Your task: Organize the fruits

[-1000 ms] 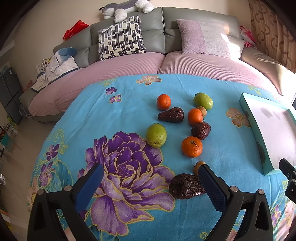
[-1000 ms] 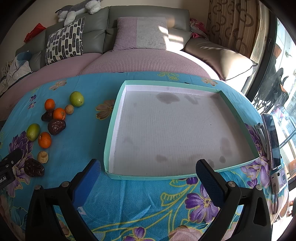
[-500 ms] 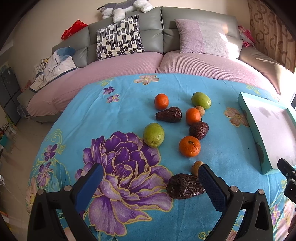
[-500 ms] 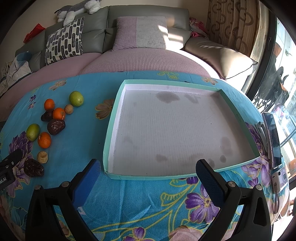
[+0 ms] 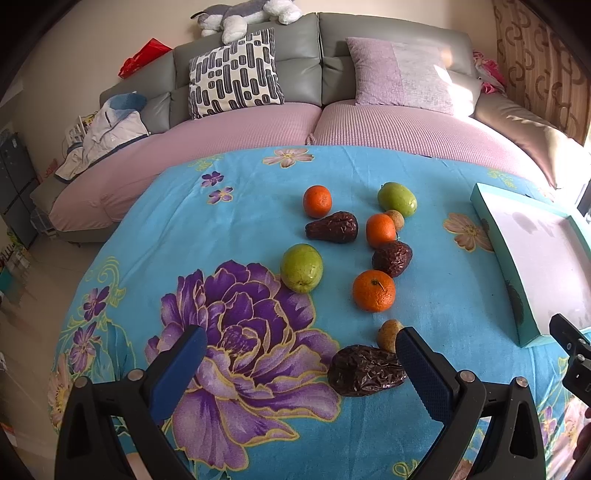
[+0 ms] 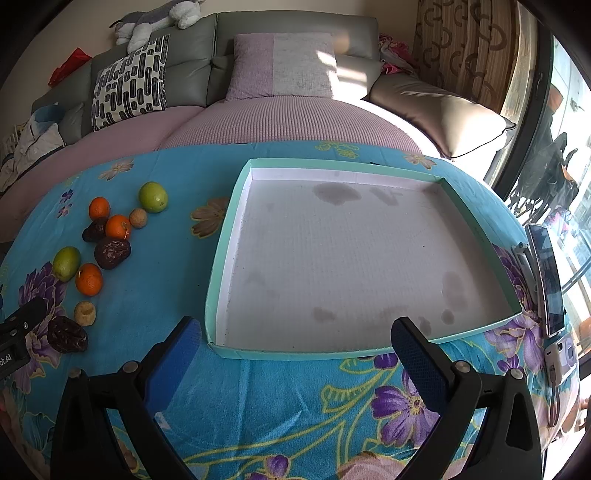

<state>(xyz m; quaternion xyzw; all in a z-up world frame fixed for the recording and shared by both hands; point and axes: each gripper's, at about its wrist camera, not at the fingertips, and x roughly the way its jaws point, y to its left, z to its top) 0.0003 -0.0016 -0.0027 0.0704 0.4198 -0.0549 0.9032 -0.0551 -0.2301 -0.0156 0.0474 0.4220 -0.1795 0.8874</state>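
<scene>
Fruit lies loose on the blue flowered cloth (image 5: 240, 221): three oranges (image 5: 373, 291), two green fruits (image 5: 301, 267), three wrinkled dark dates (image 5: 365, 370) and two small tan fruits (image 5: 388, 333). My left gripper (image 5: 301, 369) is open just above the cloth, its right finger (image 5: 424, 373) beside the nearest date. A shallow teal-rimmed tray (image 6: 216, 280) with a stained white floor sits right of the fruit, nothing in it. My right gripper (image 6: 295, 360) hangs open over the tray's near edge. The fruit group (image 6: 88, 279) shows at the left of the right wrist view.
A grey sofa (image 5: 317, 66) with pink covers, cushions (image 5: 234, 74) and a plush toy (image 5: 240, 14) stands behind the table. A phone (image 6: 546, 277) and a small white device (image 6: 559, 356) lie right of the tray. Glass doors and a curtain (image 6: 465, 48) are at the far right.
The left gripper has eased slightly back and left, so the fruit sits a little further right and lower in its view. The right gripper has barely moved. Both remain open.
</scene>
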